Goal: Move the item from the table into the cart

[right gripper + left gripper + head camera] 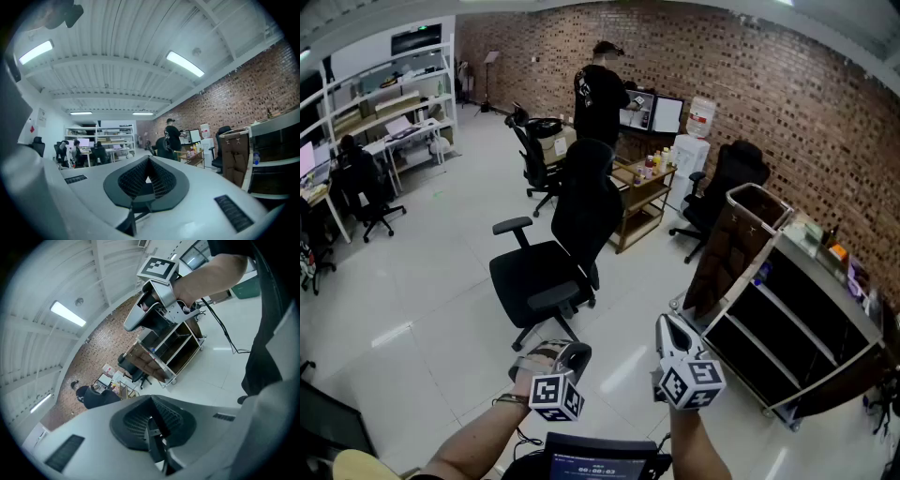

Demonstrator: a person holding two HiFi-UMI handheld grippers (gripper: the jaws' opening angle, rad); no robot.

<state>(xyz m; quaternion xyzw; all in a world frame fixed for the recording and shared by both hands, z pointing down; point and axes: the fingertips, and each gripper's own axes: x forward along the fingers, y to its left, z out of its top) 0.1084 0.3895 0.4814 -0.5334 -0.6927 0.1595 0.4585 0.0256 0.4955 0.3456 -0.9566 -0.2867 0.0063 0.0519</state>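
Your left gripper (565,352) and right gripper (667,328), both at lower centre, have jaws closed on nothing; the cart (797,319) stands at the frame's right.

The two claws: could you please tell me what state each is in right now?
Left claw: closed, holding nothing.
Right claw: closed, holding nothing.

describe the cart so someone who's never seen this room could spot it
Follow the brick wall to the right of the head view; the cart stands before it. Unlike the black office chairs nearby, it is a long light-framed trolley with dark shelves and a brown bag at one end.
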